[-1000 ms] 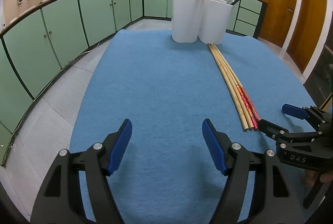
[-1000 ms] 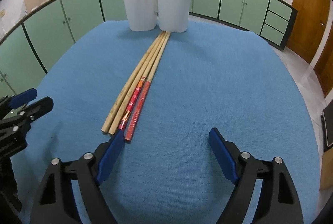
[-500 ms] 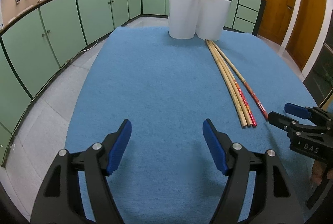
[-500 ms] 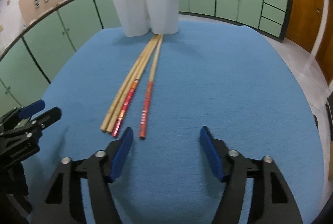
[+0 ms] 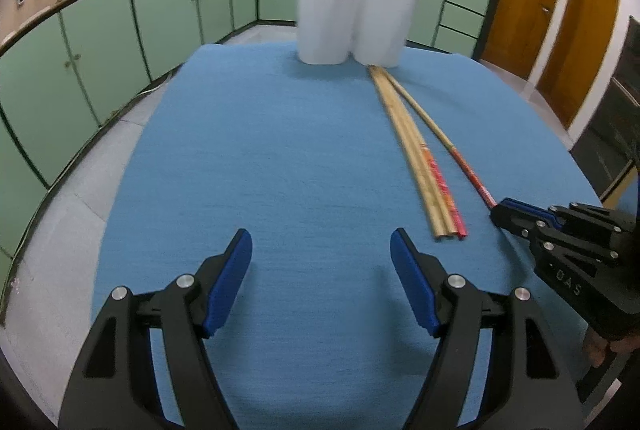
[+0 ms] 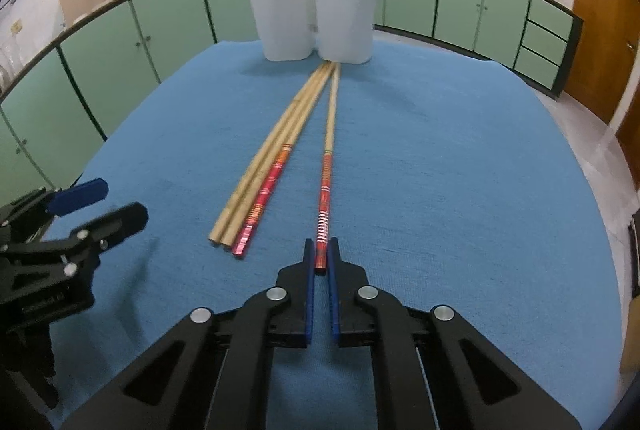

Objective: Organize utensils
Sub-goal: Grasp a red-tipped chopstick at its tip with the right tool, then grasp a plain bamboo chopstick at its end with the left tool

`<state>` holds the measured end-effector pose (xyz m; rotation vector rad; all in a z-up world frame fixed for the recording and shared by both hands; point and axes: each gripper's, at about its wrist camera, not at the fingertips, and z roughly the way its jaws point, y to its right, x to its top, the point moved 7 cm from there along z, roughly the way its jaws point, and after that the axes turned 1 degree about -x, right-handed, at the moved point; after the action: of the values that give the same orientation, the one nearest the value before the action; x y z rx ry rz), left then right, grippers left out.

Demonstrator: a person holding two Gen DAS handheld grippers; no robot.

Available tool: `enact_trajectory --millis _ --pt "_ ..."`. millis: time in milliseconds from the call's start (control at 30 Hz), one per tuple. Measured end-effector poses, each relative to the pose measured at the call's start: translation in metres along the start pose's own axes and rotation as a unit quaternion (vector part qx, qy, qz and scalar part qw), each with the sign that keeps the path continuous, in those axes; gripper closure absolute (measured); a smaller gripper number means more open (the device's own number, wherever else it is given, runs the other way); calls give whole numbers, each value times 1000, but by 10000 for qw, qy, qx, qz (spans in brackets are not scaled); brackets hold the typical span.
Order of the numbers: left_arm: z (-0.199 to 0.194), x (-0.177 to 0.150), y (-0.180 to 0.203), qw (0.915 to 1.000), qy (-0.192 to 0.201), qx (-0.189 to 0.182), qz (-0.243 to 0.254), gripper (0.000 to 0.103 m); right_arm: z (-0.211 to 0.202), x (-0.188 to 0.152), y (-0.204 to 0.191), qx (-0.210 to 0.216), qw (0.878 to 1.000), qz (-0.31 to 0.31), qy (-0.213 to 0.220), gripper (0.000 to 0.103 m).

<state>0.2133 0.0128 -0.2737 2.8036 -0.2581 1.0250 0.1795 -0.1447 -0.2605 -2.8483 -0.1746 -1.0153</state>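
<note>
Red-patterned chopstick [image 6: 325, 190] is pinched at its near end by the right tongs [image 6: 321, 262]; three more [image 6: 256, 198] lie just left, unsorted. Left tongs [image 5: 321, 270] spread, empty. White holders [image 6: 312, 18] ahead hold few utensils.

Right gripper [image 6: 321, 262] low over the mat, jaws nearly closed — pinching the near end of one red-patterned chopstick [image 6: 325, 186]. Left gripper [image 5: 321, 258] w/ jaws spread wide, gripping nothing — hovers level, just left of the right one.
</note>
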Motion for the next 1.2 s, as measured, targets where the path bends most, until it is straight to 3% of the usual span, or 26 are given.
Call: enact_trajectory --millis 167,433,833,1000,1200 --pt "10 -1 26 9997 -102 -193 149 33 -4 -2 23 -89 9998 198 5 97" --pt "28 2 46 9992 -263 -188 230 33 -5 -5 47 -134 9994 319 51 97" --pt "32 3 31 9991 -315 209 186 33 -7 -8 48 56 9995 283 99 96" --pt "28 1 30 9992 -307 187 180 34 -12 -13 46 304 9993 196 117 82" --pt "28 1 33 9994 -274 121 157 37 -15 -16 50 312 9991 249 115 82"
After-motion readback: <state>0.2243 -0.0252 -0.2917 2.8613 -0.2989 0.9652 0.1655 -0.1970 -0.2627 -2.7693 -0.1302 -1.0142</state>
